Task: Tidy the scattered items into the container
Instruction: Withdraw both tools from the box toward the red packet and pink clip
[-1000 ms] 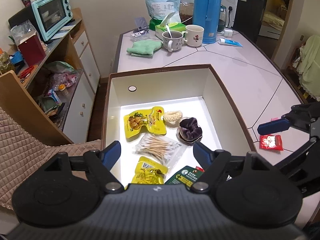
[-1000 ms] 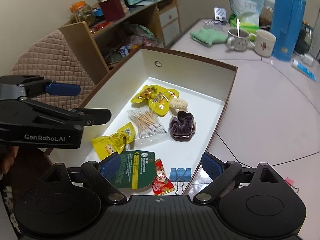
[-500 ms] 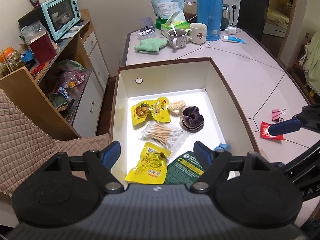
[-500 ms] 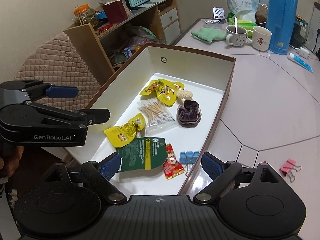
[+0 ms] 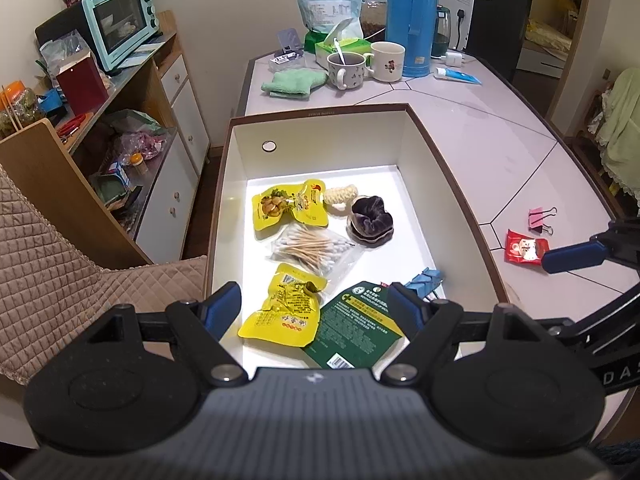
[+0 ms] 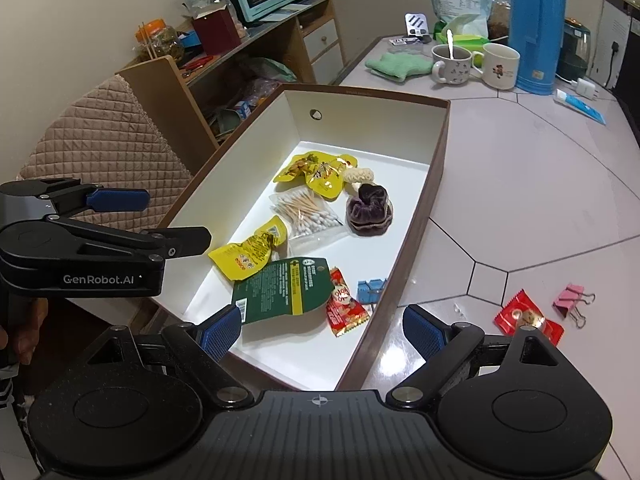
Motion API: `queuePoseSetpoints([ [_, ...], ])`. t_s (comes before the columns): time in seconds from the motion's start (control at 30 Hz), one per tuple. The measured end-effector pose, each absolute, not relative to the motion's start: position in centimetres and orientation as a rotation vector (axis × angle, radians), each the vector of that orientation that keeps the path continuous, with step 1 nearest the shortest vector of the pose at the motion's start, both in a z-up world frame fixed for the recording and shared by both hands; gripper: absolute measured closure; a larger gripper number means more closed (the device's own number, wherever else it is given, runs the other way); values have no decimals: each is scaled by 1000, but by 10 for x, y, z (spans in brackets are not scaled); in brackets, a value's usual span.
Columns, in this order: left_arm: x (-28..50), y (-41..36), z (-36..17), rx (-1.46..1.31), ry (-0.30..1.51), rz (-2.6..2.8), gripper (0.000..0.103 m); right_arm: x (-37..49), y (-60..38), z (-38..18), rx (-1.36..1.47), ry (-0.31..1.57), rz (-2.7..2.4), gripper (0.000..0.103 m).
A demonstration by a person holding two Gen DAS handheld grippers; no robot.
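Note:
A brown-rimmed white box [image 5: 440, 152] [image 6: 438, 168] holds yellow snack packs [image 5: 290, 208], cotton swabs [image 5: 312, 244], a purple scrunchie [image 5: 370, 222], a green packet [image 6: 286, 288], a red candy [image 6: 344, 308] and a blue clip [image 6: 372, 290]. On the table right of the box lie a red candy packet [image 5: 526, 248] [image 6: 528, 318] and a pink binder clip [image 5: 540, 216] [image 6: 572, 304]. My left gripper [image 5: 316, 308] is open and empty above the box's near end. My right gripper [image 6: 322, 326] is open and empty over the box's near right corner.
At the table's far end stand two mugs [image 5: 384, 62], a blue thermos [image 5: 410, 20], a green cloth [image 5: 294, 82], a tissue box and a blue bag. A shelf unit with a toaster oven [image 5: 118, 20] and a quilted chair [image 5: 48, 248] are left of the box.
Both grippers have pulled back and up from the box, widening the view. The pink clip and red candy packet on the table have come into sight. Jaws stayed open.

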State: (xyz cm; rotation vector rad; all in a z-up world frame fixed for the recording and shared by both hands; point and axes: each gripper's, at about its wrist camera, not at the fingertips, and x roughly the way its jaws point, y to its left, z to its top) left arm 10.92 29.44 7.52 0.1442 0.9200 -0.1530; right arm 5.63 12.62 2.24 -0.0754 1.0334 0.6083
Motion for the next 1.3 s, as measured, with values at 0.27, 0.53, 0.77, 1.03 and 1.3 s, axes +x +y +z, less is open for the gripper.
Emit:
queuePoseSetpoints([
  [0.27, 98, 294, 73, 142, 930, -164, 26, 44, 121, 23, -72, 1035, 597, 13],
  [0.53, 81, 283, 74, 144, 932, -138, 26, 34, 107, 26, -90, 1025, 614, 13],
  [0.77, 64, 265, 77, 142, 939, -85, 26, 28, 89, 29, -105, 1014, 660, 13],
  [1.03, 43, 236, 81, 142, 938, -29, 26, 25, 52, 33, -75, 1010, 741, 13],
  [1.3, 26, 191, 81, 98, 937, -54, 26, 36, -23, 32, -6, 1022, 669, 13],
])
